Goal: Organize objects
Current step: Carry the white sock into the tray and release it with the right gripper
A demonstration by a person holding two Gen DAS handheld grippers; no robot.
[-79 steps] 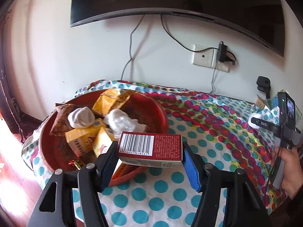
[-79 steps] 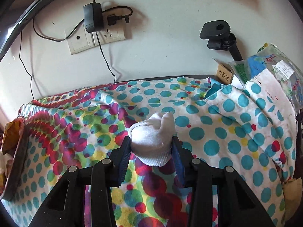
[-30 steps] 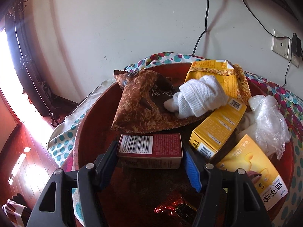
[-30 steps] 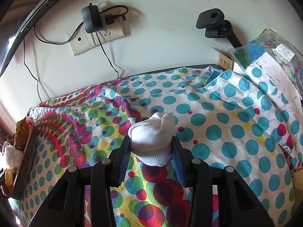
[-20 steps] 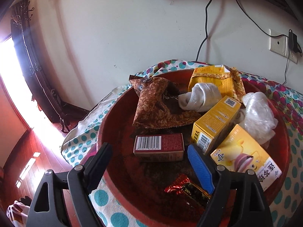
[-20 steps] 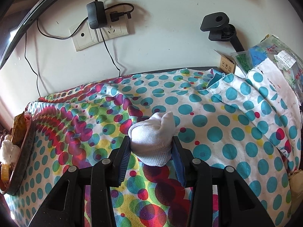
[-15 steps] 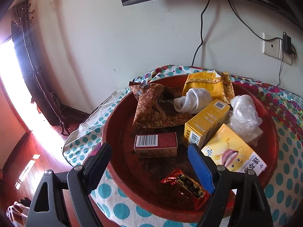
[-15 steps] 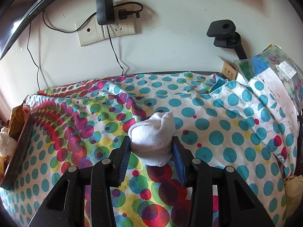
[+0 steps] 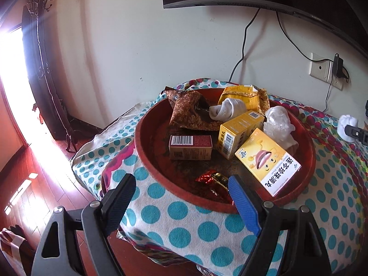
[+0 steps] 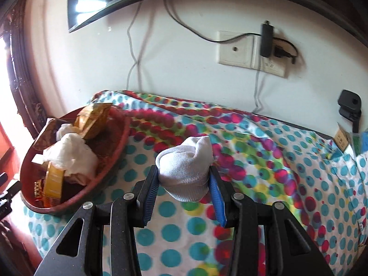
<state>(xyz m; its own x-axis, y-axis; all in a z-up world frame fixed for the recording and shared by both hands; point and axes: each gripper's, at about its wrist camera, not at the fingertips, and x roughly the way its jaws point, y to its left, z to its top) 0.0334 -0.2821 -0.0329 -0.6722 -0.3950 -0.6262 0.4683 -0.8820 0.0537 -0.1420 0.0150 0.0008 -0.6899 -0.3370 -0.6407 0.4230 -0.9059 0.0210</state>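
My right gripper (image 10: 183, 189) is clamped on a rolled white sock (image 10: 186, 172), held above the polka-dot cloth (image 10: 299, 161). The red tray (image 10: 110, 158) lies to its left, nearer my left gripper (image 9: 181, 197), whose jaws stand apart and empty at the tray's near rim.

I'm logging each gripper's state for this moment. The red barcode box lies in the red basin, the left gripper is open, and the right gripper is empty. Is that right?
Not quite: the right gripper is not empty; the right wrist view shows it shut on the white sock. The rest holds: the red barcode box lies in the red basin, and the left gripper is open.
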